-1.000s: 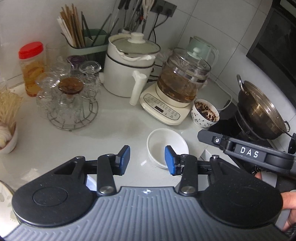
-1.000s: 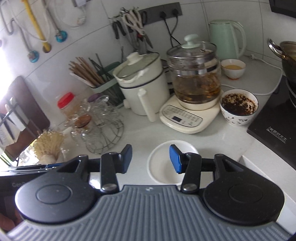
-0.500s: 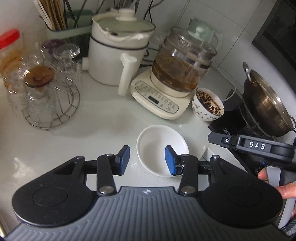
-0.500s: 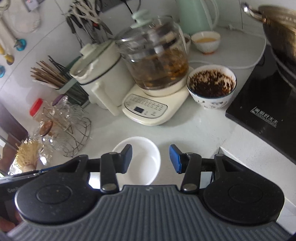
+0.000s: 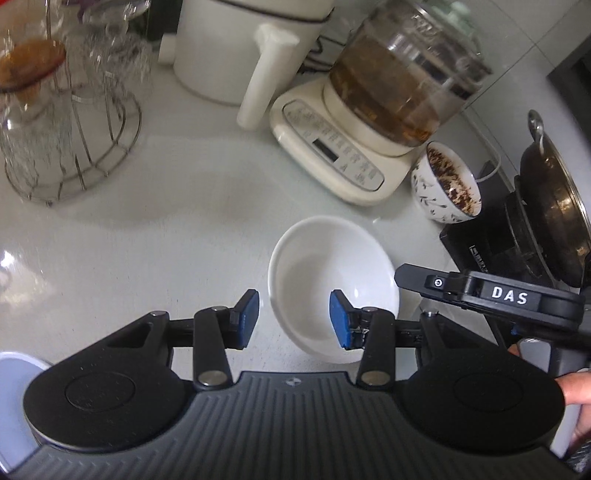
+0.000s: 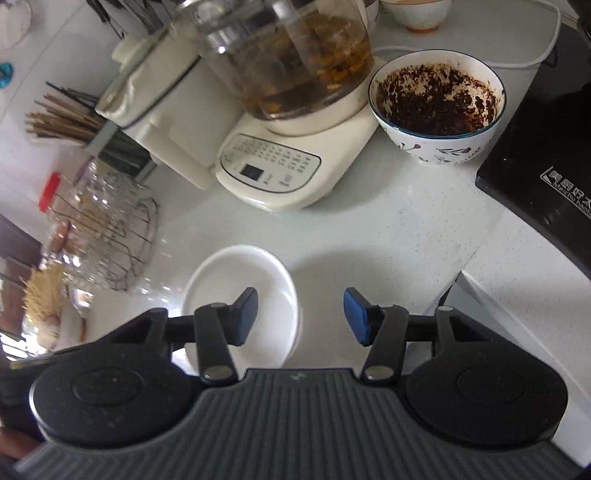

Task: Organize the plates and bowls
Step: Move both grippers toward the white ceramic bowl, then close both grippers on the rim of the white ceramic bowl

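An empty white bowl (image 5: 332, 266) sits on the white counter. My left gripper (image 5: 293, 319) is open and empty, with the bowl's near left rim between its blue pads. In the right wrist view the same bowl (image 6: 236, 280) lies under the left finger of my right gripper (image 6: 301, 315), which is open and empty, its right pad over bare counter. A patterned bowl (image 6: 437, 107) with dark residue stands at the back right; it also shows in the left wrist view (image 5: 447, 188). The right gripper's body (image 5: 491, 295) shows right of the white bowl.
A cream kettle base with a glass pot (image 6: 291, 110) stands behind the bowl, a white pot (image 5: 243, 48) beside it. A wire rack of glasses (image 5: 62, 122) stands left. A black cooktop (image 6: 543, 158) with a wok (image 5: 554, 199) is on the right. A small bowl (image 6: 417, 11) sits far back.
Both grippers have moved forward and down toward the white bowl, which now looks larger and sits at the fingertips. Both stay open.
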`<state>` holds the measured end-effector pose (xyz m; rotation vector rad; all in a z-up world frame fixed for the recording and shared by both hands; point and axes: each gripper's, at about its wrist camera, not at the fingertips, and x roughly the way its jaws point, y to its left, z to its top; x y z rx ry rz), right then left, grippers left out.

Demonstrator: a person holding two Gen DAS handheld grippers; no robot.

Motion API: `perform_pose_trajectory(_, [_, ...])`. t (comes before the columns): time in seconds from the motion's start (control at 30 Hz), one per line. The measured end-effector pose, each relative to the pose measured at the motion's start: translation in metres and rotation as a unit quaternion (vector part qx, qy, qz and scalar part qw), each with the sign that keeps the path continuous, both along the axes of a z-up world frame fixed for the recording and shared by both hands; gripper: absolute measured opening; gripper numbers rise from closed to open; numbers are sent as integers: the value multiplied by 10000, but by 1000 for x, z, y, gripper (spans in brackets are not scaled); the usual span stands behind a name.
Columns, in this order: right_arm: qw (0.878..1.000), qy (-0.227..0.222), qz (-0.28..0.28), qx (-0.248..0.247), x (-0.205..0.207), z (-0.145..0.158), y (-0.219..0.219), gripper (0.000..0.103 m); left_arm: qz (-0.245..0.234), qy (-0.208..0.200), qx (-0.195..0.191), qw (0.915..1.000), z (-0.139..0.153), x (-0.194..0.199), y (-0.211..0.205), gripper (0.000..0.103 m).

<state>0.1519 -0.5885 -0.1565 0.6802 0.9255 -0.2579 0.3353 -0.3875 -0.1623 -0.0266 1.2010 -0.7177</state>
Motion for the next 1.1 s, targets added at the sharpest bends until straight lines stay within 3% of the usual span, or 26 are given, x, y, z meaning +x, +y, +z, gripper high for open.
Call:
perform_pose_trajectory(0.23, [9998, 109, 131, 87, 12, -14, 1, 54, -36, 156, 61, 9999, -12, 5, -6, 48])
perform_pose_trajectory(0.53, [9994, 191, 1, 283, 18, -24, -2, 28, 104, 440, -74, 9989, -19, 17, -2, 46])
perform_pose_trajectory(0.6, [9992, 220, 28, 338, 20, -26, -1, 18, 31, 437, -22, 9990, -21, 17, -3, 39])
perform_pose_trajectory(0.77, [9992, 207, 9, 354, 23, -27, 0, 9, -199, 361, -5, 9991, -21, 16, -6, 17])
perform_pose_trajectory(1.1, [9991, 95, 63, 397, 22, -24, -5, 8, -105, 149, -132, 9997, -16, 15, -5, 11])
